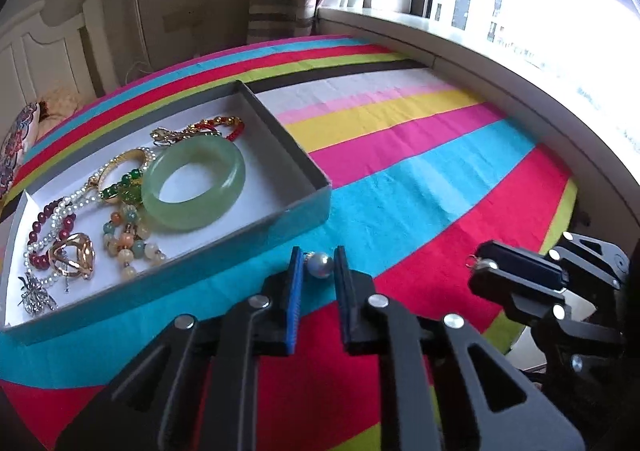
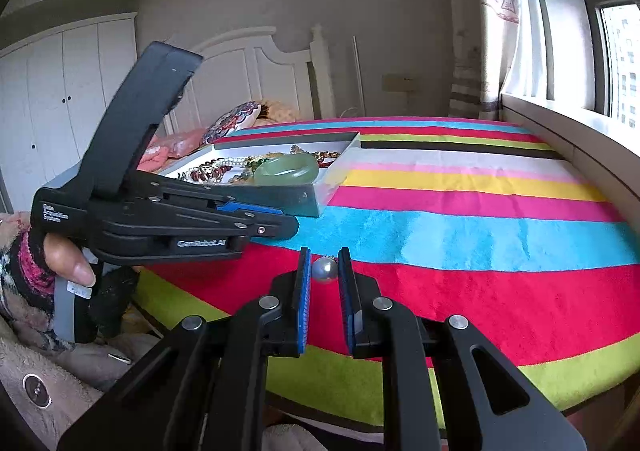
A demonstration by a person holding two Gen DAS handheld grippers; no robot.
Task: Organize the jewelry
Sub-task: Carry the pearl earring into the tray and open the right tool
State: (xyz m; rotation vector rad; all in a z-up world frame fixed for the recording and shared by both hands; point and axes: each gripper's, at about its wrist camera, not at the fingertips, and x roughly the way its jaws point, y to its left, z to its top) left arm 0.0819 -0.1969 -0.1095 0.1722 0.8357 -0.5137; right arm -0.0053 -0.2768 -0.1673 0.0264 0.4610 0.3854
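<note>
Pearl-grey bead earrings, two pieces, one in each of your claws. Your left claw (image 1: 319,265) is clamped on a pearl earring (image 1: 320,264) with its small metal loop at the upper left, held over the blue stripe of the striped bedspread (image 1: 420,155), just beside the near wall of the jewelry box (image 1: 298,211). Your right claw (image 2: 324,269) is clamped on a second pearl earring (image 2: 324,270) over the red stripe, near the bed's edge.

Box contents, seen from the left wrist:
- jade bangle (image 1: 194,185), pale green, propped on the other pieces
- gold ring (image 1: 74,255), near left corner
- dark red bead bracelet (image 1: 40,239), tangled with a white pearl strand (image 1: 76,201)
- mixed stone bead bracelet (image 1: 128,243)
- red and gold bracelet (image 1: 218,127), at the far end
- silver brooch (image 1: 36,295), nearest corner
</note>
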